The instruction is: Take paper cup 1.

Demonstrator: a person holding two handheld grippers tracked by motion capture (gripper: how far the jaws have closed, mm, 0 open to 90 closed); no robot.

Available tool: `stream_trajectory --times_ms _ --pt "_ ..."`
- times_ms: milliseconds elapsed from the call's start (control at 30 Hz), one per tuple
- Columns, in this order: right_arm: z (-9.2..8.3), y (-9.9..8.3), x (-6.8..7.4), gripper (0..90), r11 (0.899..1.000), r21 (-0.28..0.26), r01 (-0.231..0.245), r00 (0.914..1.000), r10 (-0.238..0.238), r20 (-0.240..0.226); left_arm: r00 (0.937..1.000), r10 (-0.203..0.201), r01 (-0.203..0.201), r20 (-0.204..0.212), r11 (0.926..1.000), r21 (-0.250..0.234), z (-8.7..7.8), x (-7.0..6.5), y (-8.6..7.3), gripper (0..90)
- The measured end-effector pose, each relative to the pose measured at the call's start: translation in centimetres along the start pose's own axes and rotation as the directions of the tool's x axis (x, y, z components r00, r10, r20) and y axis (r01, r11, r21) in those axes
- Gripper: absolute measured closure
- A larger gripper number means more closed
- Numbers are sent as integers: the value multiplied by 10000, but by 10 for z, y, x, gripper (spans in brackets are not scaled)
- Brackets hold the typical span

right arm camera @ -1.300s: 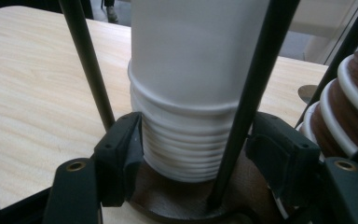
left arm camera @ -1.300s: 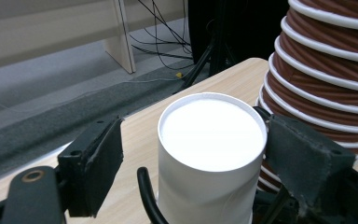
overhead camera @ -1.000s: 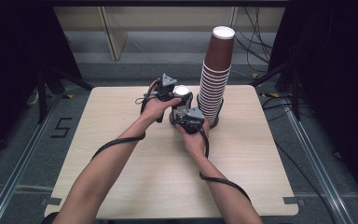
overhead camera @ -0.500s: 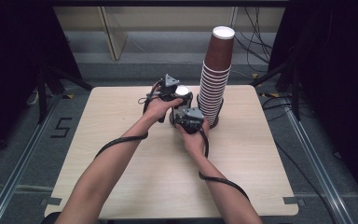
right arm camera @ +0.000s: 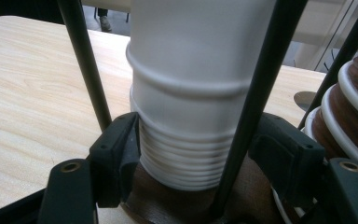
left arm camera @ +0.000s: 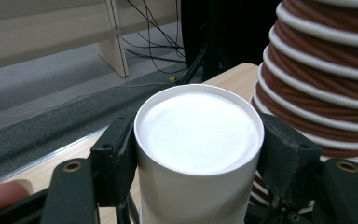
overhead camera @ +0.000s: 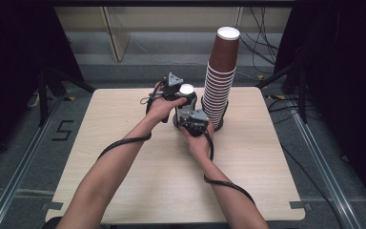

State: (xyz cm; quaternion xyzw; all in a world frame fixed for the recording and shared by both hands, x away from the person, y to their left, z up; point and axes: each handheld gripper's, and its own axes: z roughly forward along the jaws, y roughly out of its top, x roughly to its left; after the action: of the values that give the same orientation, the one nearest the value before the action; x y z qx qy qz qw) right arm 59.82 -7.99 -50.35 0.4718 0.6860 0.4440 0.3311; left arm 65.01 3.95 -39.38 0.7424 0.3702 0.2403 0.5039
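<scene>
On the light wooden table [overhead camera: 138, 171], toward its far edge, a tall tower of brown paper cups [overhead camera: 219, 83] stands upside down. Just left of it sits a short stack of white cups [left arm camera: 198, 154] in a black wire holder [right arm camera: 87, 65]. The left gripper [overhead camera: 183, 98] has just closed and now pinches the top white cup near its base; the right gripper [overhead camera: 192, 125] clamps the rims lower down. 2 risks follow: a tight squeeze could crush the thin wall, and a sideways pull could topple the brown tower, which stands just beside.
</scene>
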Motion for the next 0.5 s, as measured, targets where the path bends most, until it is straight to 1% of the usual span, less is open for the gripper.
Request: stream_trajectory --times_ms 167,200,300,400,467,500 --pt "0 0 0 335 10000 -1 -22 10000 22 25 10000 32 -34 -57 9996 -273 -6 -1 9 336" --pt "0 0 0 335 10000 -52 70 10000 -70 37 10000 39 -41 -68 9996 -294 -7 0 10 336" --pt "0 0 0 335 10000 -67 46 10000 -46 62 10000 -5 1 -93 9991 -431 -11 -1 14 336" --pt "0 0 0 335 10000 -68 47 10000 -46 59 9999 34 -39 -104 9986 -529 -14 0 18 336" --pt "1 0 -1 335 9999 -61 101 9999 -101 58 10000 -26 20 -91 9980 -637 -17 0 21 336" --pt "0 0 -1 335 9999 -30 124 9999 -124 45 9999 -119 115 -52 9973 -724 -21 0 25 336"
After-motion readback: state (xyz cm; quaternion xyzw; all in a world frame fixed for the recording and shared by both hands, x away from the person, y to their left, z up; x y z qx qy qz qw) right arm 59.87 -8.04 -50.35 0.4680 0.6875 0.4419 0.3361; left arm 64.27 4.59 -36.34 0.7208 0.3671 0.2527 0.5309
